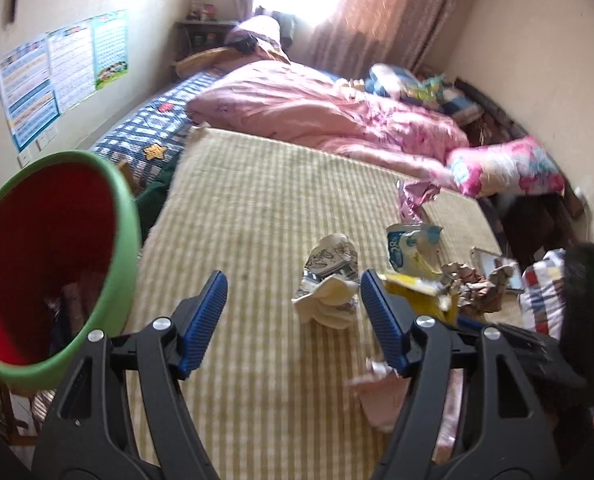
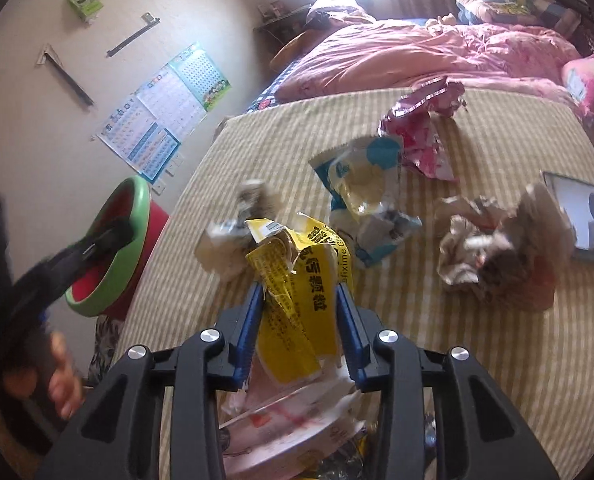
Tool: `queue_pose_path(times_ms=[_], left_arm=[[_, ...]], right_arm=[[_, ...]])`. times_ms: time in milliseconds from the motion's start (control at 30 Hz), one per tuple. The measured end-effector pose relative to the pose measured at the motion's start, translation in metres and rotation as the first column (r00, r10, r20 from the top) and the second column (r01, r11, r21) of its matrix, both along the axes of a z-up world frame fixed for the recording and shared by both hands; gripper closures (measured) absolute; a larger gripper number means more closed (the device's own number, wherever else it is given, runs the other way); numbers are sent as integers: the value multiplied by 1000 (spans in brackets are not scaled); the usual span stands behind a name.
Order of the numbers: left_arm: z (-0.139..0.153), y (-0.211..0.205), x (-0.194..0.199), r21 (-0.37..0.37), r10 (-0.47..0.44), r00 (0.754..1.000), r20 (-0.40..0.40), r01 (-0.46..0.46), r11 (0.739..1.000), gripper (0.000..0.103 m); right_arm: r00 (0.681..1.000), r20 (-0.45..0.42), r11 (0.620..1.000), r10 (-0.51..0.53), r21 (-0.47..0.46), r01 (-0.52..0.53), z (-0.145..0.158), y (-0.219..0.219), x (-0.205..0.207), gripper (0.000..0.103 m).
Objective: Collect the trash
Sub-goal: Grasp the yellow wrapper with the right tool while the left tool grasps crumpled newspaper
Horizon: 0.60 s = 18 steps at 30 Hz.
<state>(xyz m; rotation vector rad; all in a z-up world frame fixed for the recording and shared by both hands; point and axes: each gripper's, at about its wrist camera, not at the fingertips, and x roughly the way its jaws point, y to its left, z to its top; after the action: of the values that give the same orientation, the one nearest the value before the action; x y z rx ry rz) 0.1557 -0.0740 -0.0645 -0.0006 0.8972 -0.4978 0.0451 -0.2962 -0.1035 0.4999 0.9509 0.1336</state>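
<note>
While the right claw (image 2: 299,304) pinches the yellow wrapper (image 2: 297,264) on the bed (image 2: 477,320), the left claw (image 1: 295,320) hangs spread and empty — next, carry it to the bin (image 2: 133,248) left of the bed.

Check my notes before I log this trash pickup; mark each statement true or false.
1. The right gripper is closed on the yellow wrapper. True.
2. The left gripper holds the crumpled white paper. False: its jaws are open and empty, the paper lying beyond them.
3. The bin has a green rim and red inside. True.
4. The blue-and-white bag is already in the bin. False: it lies on the striped mat.
5. A tablet with a lit screen lies on the mat. True.
</note>
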Motion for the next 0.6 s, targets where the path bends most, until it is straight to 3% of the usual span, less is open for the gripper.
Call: queue_pose_path(times_ms=[133, 300, 367, 433, 467, 500, 600], left_arm=[[-23, -21, 20, 27, -41, 996, -75, 44, 999, 37], [-44, -40, 30, 58, -82, 990, -112, 89, 994, 37], [-52, -46, 32, 73, -104, 985, -136, 115, 991, 44], [-62, -47, 35, 43, -119, 977, -177, 129, 991, 46], [-63, -47, 34, 33, -122, 976, -183, 130, 991, 52], [-63, -46, 34, 26, -128, 975, -183, 135, 990, 57], [-62, -48, 27, 51, -145, 978, -151, 154, 987, 59]], right_arm=[[1000, -5, 1000, -9, 6, 9, -1, -6, -4, 65], [1000, -12, 1000, -25, 7, 25, 1, -13, -2, 64], [999, -14, 999, -34, 11, 34, 1, -18, -2, 63], [999, -14, 999, -38, 15, 38, 1, -19, 1, 62], [999, -14, 999, -37, 16, 37, 1, -19, 2, 61], [999, -14, 999, -35, 17, 35, 1, -19, 3, 60], [999, -19, 999, -31, 18, 32, 0, -17, 6, 60]])
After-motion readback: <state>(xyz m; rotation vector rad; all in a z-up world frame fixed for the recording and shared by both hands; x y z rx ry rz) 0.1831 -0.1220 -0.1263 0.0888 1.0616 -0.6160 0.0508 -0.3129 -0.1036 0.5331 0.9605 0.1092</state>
